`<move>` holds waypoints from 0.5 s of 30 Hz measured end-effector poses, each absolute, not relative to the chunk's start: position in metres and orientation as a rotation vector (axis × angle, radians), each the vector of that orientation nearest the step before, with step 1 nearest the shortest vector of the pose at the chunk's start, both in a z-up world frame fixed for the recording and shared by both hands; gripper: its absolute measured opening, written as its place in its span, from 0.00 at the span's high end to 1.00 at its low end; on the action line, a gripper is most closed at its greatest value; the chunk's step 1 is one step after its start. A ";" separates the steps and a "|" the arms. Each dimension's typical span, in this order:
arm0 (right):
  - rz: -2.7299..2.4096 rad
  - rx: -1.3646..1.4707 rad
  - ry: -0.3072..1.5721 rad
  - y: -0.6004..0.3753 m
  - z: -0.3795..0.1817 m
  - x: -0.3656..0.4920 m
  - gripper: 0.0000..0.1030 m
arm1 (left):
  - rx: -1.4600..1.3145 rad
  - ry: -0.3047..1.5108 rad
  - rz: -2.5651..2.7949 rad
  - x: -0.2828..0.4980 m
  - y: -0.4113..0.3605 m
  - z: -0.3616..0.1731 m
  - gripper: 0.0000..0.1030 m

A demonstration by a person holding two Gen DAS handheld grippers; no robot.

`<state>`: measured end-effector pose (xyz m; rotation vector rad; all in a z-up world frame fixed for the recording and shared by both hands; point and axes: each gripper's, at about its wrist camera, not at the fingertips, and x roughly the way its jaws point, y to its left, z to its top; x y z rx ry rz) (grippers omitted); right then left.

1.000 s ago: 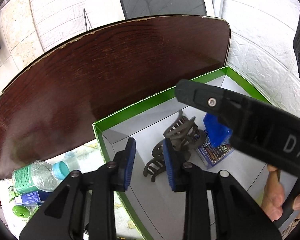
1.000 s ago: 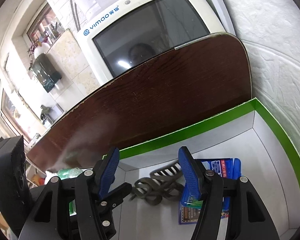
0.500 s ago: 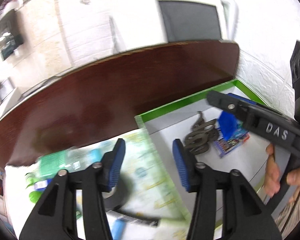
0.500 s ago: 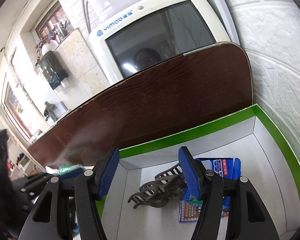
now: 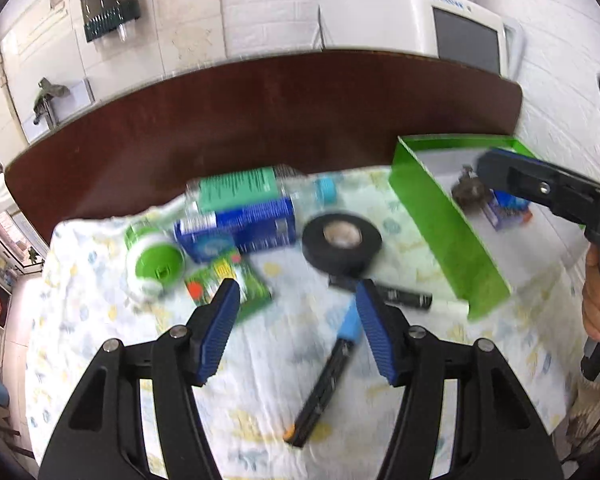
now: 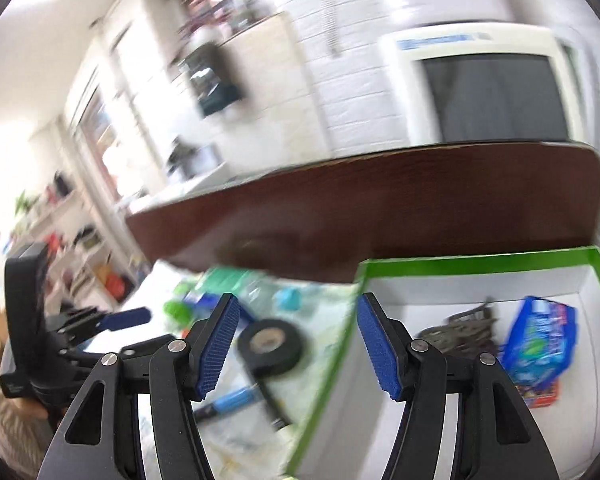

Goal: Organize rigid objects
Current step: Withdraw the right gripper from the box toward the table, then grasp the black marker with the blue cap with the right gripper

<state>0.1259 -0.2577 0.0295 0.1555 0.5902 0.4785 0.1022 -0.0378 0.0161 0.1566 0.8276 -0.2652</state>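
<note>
Here the left tool (image 5: 296, 328) hangs above the patterned cloth (image 5: 100, 320), fingers spread wide with nothing between them, tilted down toward a black marker with a blue cap (image 5: 328, 372). Landmark: the green box (image 5: 452, 240). Just left of it lies the roll of black tape (image 5: 342, 242); farther left sit a blue carton (image 5: 240, 226), a green-capped tub (image 5: 154, 266) and a plastic bottle (image 5: 260, 186). The right tool (image 6: 296, 348), also spread and empty, hovers over the box's left wall; inside lie a dark hair clip (image 6: 456, 334) and a blue packet (image 6: 540, 340).
</note>
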 end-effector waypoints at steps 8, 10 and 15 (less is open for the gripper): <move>0.515 0.054 0.758 -0.186 -0.006 0.125 0.39 | 0.156 0.940 -0.341 0.083 -0.045 -0.037 0.45; 0.486 0.023 0.790 -0.176 -0.014 0.126 0.39 | 0.169 0.947 -0.362 0.079 -0.049 -0.045 0.45; 0.420 -0.009 0.862 -0.166 -0.038 0.130 0.39 | 0.138 0.964 -0.348 0.080 -0.042 -0.057 0.76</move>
